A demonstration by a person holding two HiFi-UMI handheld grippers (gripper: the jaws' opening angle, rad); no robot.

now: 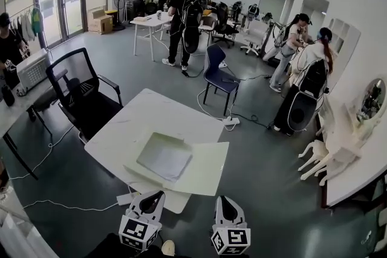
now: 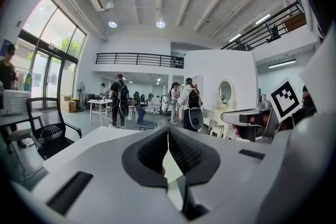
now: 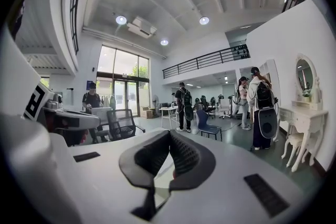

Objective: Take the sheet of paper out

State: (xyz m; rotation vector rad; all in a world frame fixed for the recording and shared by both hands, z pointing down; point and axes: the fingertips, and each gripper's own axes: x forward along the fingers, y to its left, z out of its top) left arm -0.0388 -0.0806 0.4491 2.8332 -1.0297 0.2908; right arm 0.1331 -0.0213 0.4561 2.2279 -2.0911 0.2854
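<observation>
Approach stage, nothing gripped yet. The left gripper [image 1: 151, 197] and the right gripper [image 1: 228, 207] hung at the near edge, both with jaws pressed together and empty. The pale grey flat folder [image 1: 164, 157], presumably holding the sheet of paper, lay on the white square table [image 1: 139, 115] just beyond them. Next, I'd judge: reach in, open up, pin the folder with one gripper and pinch the sheet's edge with the other.

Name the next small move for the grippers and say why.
Probably bring the left gripper forward toward the white table and open its jaws: it and the right gripper are both shut, empty and short of the sheet of paper lying on it.
</observation>
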